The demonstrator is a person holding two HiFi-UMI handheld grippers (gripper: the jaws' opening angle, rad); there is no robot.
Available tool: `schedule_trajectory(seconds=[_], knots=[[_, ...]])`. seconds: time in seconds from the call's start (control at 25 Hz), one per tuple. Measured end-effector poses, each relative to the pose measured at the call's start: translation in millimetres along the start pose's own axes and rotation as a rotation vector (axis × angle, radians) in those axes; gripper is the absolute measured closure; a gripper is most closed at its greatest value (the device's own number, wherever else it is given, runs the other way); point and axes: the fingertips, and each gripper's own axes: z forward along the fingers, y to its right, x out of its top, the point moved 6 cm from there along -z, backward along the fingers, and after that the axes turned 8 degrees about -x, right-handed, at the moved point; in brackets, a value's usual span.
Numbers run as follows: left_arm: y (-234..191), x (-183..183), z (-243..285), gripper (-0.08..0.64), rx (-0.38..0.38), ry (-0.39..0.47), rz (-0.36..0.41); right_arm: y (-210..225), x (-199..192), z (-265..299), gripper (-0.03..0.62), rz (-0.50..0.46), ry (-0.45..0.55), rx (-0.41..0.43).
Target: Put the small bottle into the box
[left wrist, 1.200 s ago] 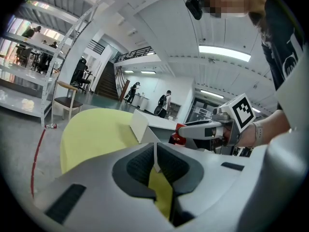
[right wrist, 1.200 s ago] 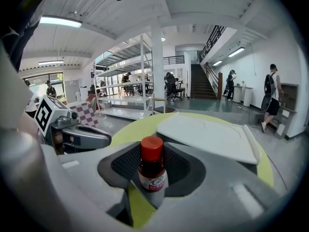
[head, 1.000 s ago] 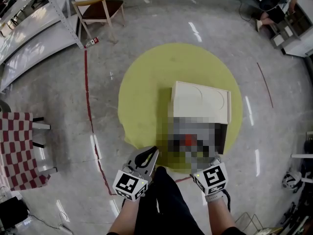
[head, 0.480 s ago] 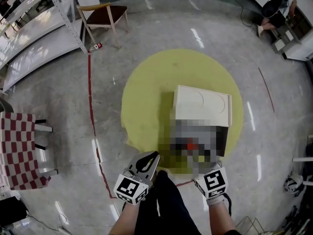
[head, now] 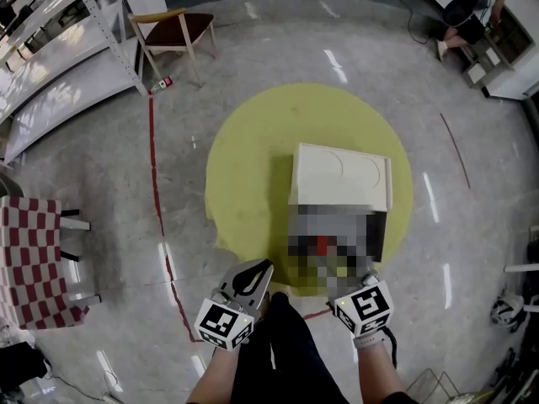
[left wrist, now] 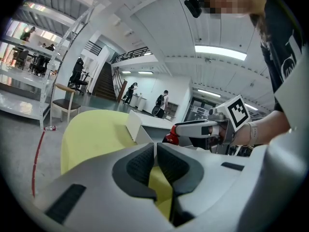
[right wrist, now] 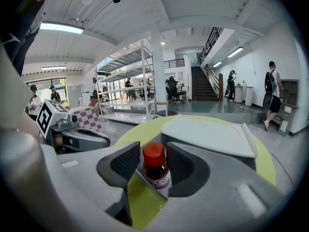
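Note:
The small bottle (right wrist: 155, 168), dark with a red cap, stands upright between the pads of my right gripper (right wrist: 153, 161). Those jaws have just been opening, and slight gaps show beside the bottle. In the head view the bottle is only a red spot (head: 322, 244) inside the white box (head: 381, 234), whose lid (head: 341, 175) lies folded back. My right gripper (head: 362, 278) reaches over the box's near edge. My left gripper (head: 266, 265) hangs shut and empty left of the box; its pads (left wrist: 140, 166) meet.
The box sits on a round yellow mat (head: 253, 158). A red line (head: 156, 192) runs along the floor at the left. A chair (head: 177, 28) and metal shelving (head: 59, 40) stand at the back left, a checked cloth (head: 29, 259) at the left edge.
The head view has shifted slightly. Both grippers stay by the box's near edge.

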Motion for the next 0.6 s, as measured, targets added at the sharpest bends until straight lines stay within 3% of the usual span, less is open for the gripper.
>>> schedule_trajectory(seconds=[0.6], knots=[[7,36,8,0.535,-0.042,0.031,0.04,18,17,-32,0.454,0.189,0.133,0.006]])
